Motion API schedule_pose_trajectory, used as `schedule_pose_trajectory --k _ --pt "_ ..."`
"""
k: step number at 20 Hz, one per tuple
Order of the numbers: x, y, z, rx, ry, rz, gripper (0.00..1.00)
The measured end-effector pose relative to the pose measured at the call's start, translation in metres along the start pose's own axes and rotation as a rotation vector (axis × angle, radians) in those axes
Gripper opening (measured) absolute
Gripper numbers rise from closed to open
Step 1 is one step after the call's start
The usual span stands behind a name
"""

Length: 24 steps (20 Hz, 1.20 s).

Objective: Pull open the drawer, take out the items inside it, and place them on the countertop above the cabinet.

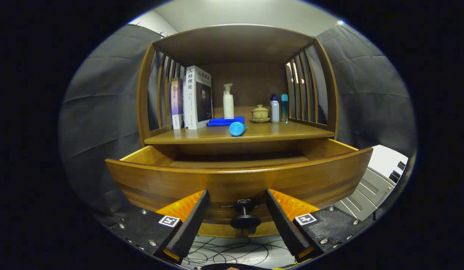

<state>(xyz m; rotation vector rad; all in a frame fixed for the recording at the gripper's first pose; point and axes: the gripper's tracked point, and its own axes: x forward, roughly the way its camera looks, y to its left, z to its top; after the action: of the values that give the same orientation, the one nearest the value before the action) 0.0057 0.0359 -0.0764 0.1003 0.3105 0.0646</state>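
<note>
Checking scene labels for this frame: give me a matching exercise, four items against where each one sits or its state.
Things:
1. drawer
2. drawer knob
3. blue tube
4. lidded teacup

Place or state:
A. lying at the countertop's front edge
B. between the open gripper fingers, untouched
C. pulled open
D. on a saucer beside two small bottles

Pairs: 1-C, 2-B, 3-A, 4-D
</note>
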Motion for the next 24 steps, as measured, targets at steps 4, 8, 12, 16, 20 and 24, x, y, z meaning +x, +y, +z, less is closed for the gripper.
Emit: schedule_pose_trajectory --k 4,8,12,16,20,24 --pt "0.017 0.002 0.004 0.002 -0.016 -0.007 0.96" --pt "0.03 0.001 0.007 0.005 -0.022 -0.002 0.95" --pt "0.044 0.0 0.009 0.01 -0.035 0.002 0.95" --pt "0.06 0.0 0.012 0.008 -0.036 0.008 0.95" --pt "0.075 -0.003 0.016 0.028 -0.048 0.02 0.95" --pt "0.085 -0.004 0.017 0.03 -0.053 0.019 0.94"
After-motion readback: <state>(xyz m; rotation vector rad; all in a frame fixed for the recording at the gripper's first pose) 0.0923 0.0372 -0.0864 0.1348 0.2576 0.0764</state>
